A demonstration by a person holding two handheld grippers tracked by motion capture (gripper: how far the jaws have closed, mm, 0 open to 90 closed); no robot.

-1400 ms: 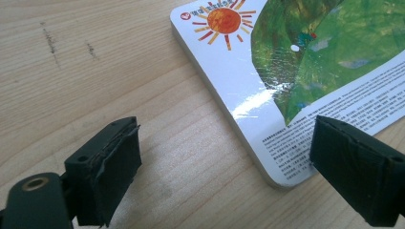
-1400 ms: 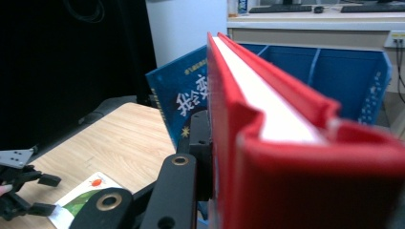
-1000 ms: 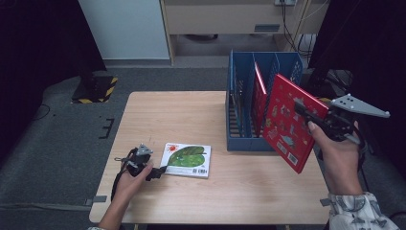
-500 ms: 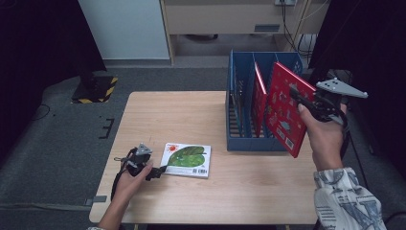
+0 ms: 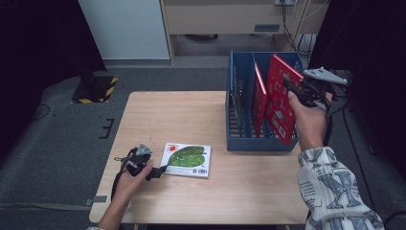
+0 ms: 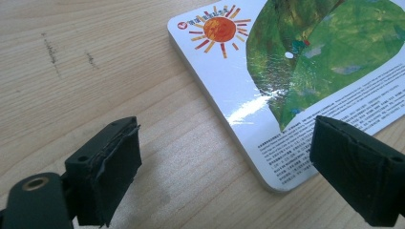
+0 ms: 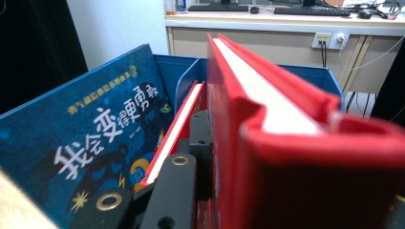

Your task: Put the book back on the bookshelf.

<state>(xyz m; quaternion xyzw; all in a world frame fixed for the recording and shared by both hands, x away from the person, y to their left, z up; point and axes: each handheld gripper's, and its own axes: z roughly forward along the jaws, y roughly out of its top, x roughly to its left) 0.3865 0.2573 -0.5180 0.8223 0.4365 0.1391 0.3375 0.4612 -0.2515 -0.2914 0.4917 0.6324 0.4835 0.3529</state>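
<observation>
Red book moved in over the blue rack.

Your left hand-held gripper [image 5: 160,170] rests on the surface [image 5: 191,115], jaws apart at the green book [image 5: 186,159]. Your right hand-held gripper [image 5: 291,86], clenched on the red book [image 5: 281,103], has carried it from beside the blue rack [image 5: 239,96] to over its right slot; lowering likely comes next.
</observation>
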